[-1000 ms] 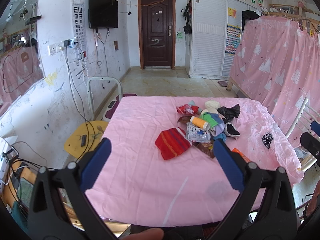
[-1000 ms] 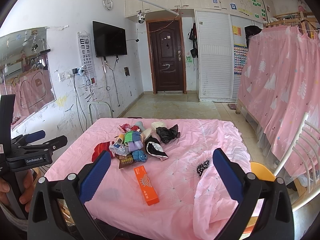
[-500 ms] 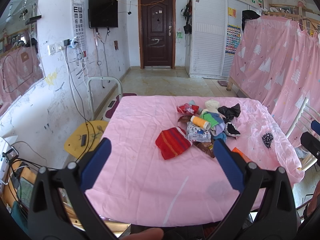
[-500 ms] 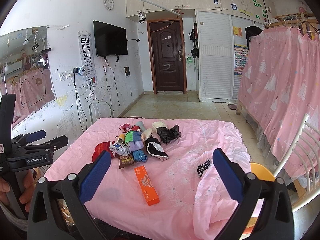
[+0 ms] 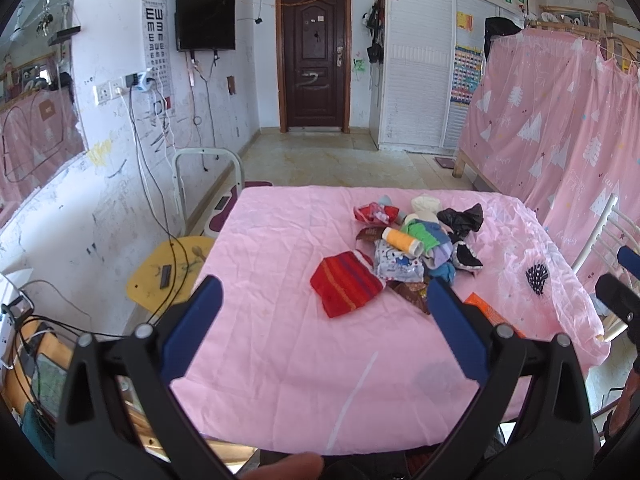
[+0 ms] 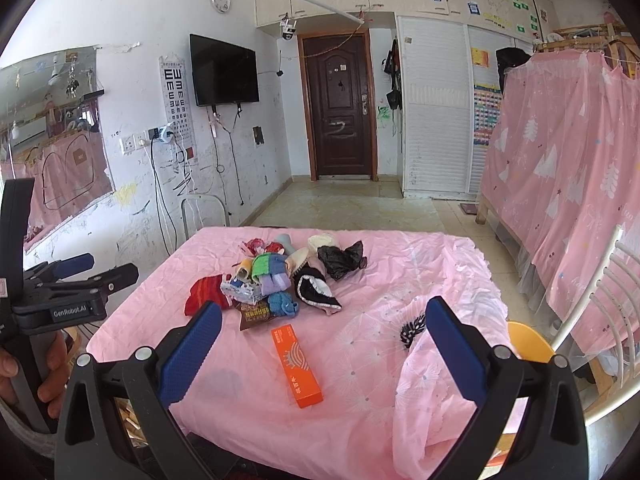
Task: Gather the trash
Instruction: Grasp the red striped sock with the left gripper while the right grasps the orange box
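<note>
my left gripper (image 5: pixel 320 312) wide open, empty | my right gripper (image 6: pixel 322 328) wide open, empty | both above near table edge | trash pile (image 6: pixel 276 276) mid-table on pink cloth (image 5: pixel 272 240) | orange box (image 6: pixel 297 360) just beside pile

Near tablecloth (image 5: pixel 280 360) bare — free approach; trash pile (image 5: pixel 412 248) beyond, orange box (image 6: pixel 297 360) right.

1. The tabletop (image 6: pixel 248 384) is covered by a wrinkled pink cloth (image 5: pixel 280 352); the cloth hangs over the edges.
2. A heap of mixed items (image 6: pixel 276 280) lies toward the far middle; a red striped cloth (image 5: pixel 346 288) touches its left side, a black plastic bag (image 6: pixel 342 258) its right.
3. An orange box (image 6: pixel 297 364) lies alone nearer the front; a black-and-white spotted piece (image 6: pixel 412 328) lies apart to the right.
</note>
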Motion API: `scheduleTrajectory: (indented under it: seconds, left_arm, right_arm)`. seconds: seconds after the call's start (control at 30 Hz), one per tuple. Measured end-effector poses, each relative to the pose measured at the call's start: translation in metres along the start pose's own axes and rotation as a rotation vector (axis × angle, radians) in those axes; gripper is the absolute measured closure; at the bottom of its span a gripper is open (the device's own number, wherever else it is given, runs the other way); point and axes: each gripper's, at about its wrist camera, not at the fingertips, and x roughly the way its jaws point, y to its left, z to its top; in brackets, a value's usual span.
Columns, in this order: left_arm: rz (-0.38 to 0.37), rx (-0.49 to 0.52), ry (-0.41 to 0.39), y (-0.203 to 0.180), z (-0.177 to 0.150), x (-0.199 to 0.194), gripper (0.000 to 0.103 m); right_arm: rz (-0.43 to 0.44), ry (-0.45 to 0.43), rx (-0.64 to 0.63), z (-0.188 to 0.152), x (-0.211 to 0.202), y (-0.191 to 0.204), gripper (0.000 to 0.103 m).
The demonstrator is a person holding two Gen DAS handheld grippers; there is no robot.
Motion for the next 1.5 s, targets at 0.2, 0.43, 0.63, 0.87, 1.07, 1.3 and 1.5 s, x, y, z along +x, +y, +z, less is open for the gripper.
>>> scheduleTrajectory:
  seconds: [0.2,0.43,0.63,0.87,1.07,1.3,1.5]
  left_arm:
    - [-0.012,0.002,0.073,0.000,0.002,0.034,0.005]
    - [-0.052,0.054,0.171,-0.009,0.009,0.086,0.005]
    - [-0.142,0.112,0.237,-0.008,0.003,0.115,0.008]
    - [-0.163,0.162,0.283,-0.011,-0.004,0.138,0.018]
    - [-0.152,0.188,0.307,-0.012,-0.005,0.156,0.024]
    - [-0.169,0.185,0.312,-0.009,-0.006,0.161,0.075]
    - [-0.147,0.157,0.301,-0.003,-0.008,0.153,0.085]
  right_arm:
    - [0.065,0.088,-0.007,-0.013,0.033,0.001,0.011]
    - [0.115,0.188,-0.037,-0.030,0.073,0.001,0.011]
    - [0.160,0.257,-0.078,-0.040,0.098,0.004,0.029]
    - [0.195,0.329,-0.115,-0.049,0.123,0.009,0.047]
    - [0.194,0.361,-0.117,-0.052,0.133,0.007,0.055]
    - [0.184,0.363,-0.121,-0.053,0.139,0.005,0.091]
    - [0.203,0.340,-0.097,-0.048,0.135,0.001,0.091]
